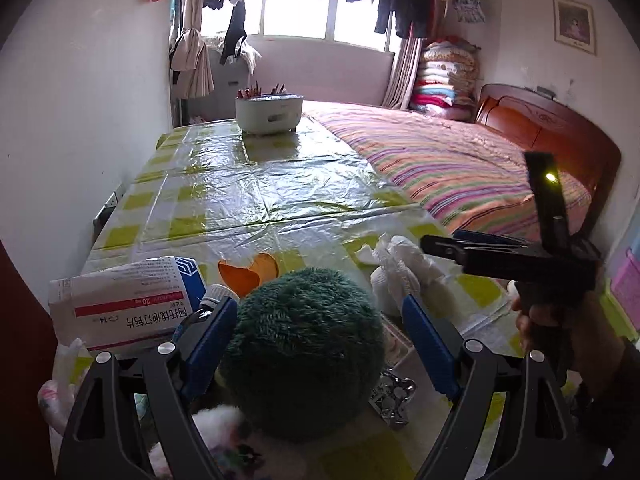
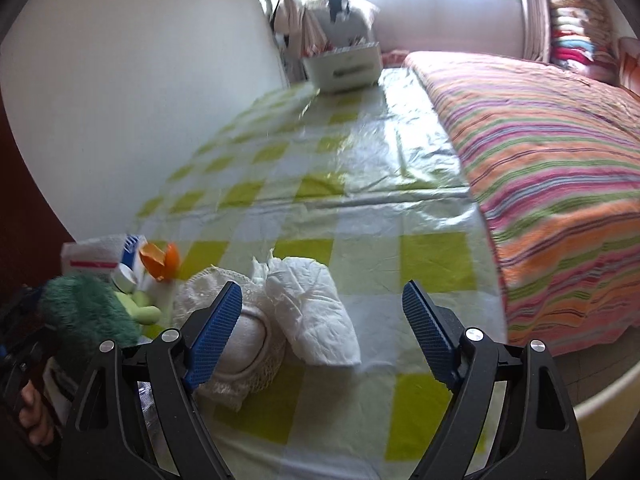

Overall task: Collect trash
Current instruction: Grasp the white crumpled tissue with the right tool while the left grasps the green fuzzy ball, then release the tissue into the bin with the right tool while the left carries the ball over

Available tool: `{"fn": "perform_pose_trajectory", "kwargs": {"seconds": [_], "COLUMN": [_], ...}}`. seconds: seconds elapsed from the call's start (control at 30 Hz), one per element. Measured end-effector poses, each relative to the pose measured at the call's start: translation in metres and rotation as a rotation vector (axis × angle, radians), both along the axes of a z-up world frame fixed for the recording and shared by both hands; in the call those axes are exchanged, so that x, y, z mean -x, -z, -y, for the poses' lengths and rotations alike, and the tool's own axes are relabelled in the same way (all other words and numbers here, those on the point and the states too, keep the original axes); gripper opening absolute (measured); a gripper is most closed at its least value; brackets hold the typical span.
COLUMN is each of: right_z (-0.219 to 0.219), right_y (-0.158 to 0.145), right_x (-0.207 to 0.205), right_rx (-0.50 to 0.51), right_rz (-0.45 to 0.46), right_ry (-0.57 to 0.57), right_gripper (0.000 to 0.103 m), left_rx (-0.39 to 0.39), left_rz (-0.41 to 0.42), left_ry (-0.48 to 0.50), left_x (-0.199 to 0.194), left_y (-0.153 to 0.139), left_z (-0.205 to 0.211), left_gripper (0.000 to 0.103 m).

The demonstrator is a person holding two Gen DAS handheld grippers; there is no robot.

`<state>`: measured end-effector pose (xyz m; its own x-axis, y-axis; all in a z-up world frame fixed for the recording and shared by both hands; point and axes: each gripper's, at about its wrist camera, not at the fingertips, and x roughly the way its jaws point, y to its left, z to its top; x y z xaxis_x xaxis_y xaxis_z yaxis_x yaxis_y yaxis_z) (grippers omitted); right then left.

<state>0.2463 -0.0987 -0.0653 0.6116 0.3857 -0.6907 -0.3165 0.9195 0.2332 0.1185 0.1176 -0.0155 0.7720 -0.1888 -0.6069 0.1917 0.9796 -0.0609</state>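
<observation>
Both sets of jaws wide, empty. Crumpled tissue [image 2: 316,312] lies on bench [image 2: 360,208] ahead of right gripper [image 2: 322,334]; left gripper [image 1: 320,344] straddles green plush [image 1: 300,352]. Risk: grabbing plush or white mesh cap [image 2: 236,360] instead of trash.

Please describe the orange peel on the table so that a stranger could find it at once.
Start at the long table with the green-checked plastic cover, beside the striped bed. At its near end lies a cluster of clutter; the orange peel sits between the medicine box and the crumpled white tissue. It is the only bright orange, curled piece there.
</observation>
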Motion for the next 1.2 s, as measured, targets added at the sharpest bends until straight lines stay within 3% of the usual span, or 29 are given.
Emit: {"fn": "perform_pose_trajectory", "kwargs": {"seconds": [0.13, 0.37, 0.47, 0.6, 0.9, 1.2], "right_z": [-0.012, -0.016, -0.019, -0.016, 0.023, 0.065], "right_y": [0.012, 0.028, 0.025, 0.010, -0.029, -0.042], "right_x": [-0.017, -0.026, -0.022, -0.010, 0.018, 0.040], "right_rx": [0.042, 0.031, 0.036, -0.001, -0.179, -0.202], "right_rz": [-0.047, -0.127, -0.119, -0.065, 0.059, 0.120], "right_ry": [-0.016, -0.068, -0.078, -0.076, -0.009, 0.065], "right_gripper": [0.075, 0.032, 0.026, 0.024, 0.024, 0.024], "left_rx": [-0.032, -0.127, -0.084, -0.007, 0.075, 0.126], "left_rz": [-0.004, -0.024, -0.033, -0.034, 0.051, 0.083], "left_ry": [-0.019, -0.079, -0.091, -0.108, -0.094, -0.054], "left_x": [-0.003, -0.011, -0.011, -0.010, 0.001, 0.001], "left_y": [0.003, 0.014, 0.013, 0.010, -0.007, -0.021], "left_z": [0.003, 0.005, -0.004, -0.015, -0.014, 0.004], "left_gripper": [0.081, 0.079, 0.073, 0.066, 0.064, 0.064]}}
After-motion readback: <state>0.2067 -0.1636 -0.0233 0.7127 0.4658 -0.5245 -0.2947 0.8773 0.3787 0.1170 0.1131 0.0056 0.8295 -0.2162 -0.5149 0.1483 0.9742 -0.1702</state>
